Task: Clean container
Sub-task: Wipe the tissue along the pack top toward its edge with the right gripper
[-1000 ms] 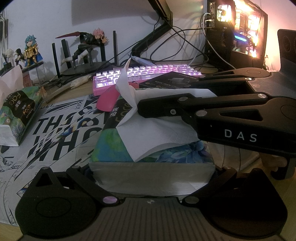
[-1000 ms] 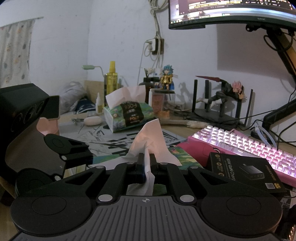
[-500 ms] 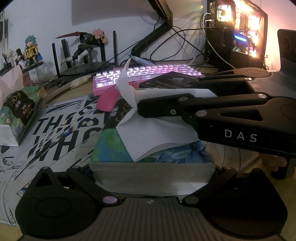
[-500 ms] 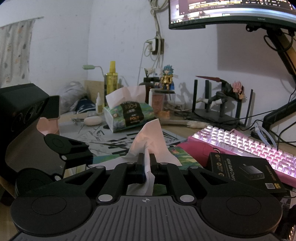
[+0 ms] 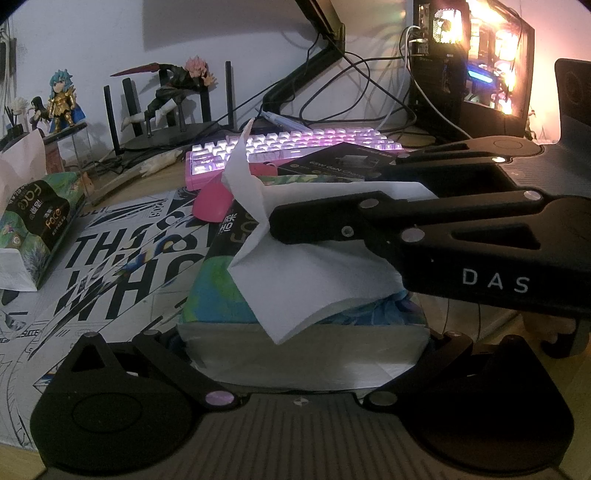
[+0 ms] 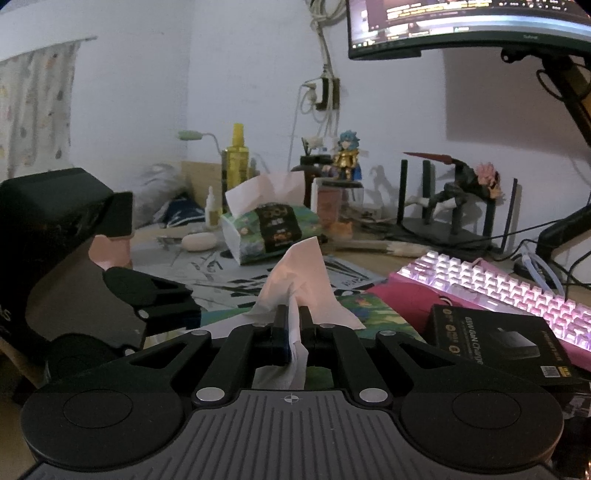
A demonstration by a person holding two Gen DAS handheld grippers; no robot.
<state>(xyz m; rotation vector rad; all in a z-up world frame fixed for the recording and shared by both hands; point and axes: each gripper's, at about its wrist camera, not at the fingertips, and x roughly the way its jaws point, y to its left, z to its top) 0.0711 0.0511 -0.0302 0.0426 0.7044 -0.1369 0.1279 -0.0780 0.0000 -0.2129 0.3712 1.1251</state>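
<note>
A soft tissue pack (image 5: 210, 295) with a green and blue wrapper lies on the printed desk mat (image 5: 110, 266). My left gripper (image 5: 306, 338) stands wide, with the pack's near end filling the gap between its fingers and both fingers against its sides. A white tissue (image 5: 314, 273) rises out of the pack's top. My right gripper (image 5: 273, 221) comes in from the right and is shut on that tissue. In the right wrist view the tissue (image 6: 299, 273) stands up, pinched between the closed fingers of the right gripper (image 6: 291, 314). The left gripper (image 6: 162, 299) shows at the left.
A second tissue pack (image 5: 33, 229) sits at the mat's left. Behind are a lit pink keyboard (image 5: 295, 144), a black charger box (image 6: 498, 339), a pink object (image 5: 212, 203), figurines (image 5: 62, 99), a router and cables. A glowing computer case (image 5: 480, 55) stands at the right and a monitor (image 6: 461, 26) hangs overhead.
</note>
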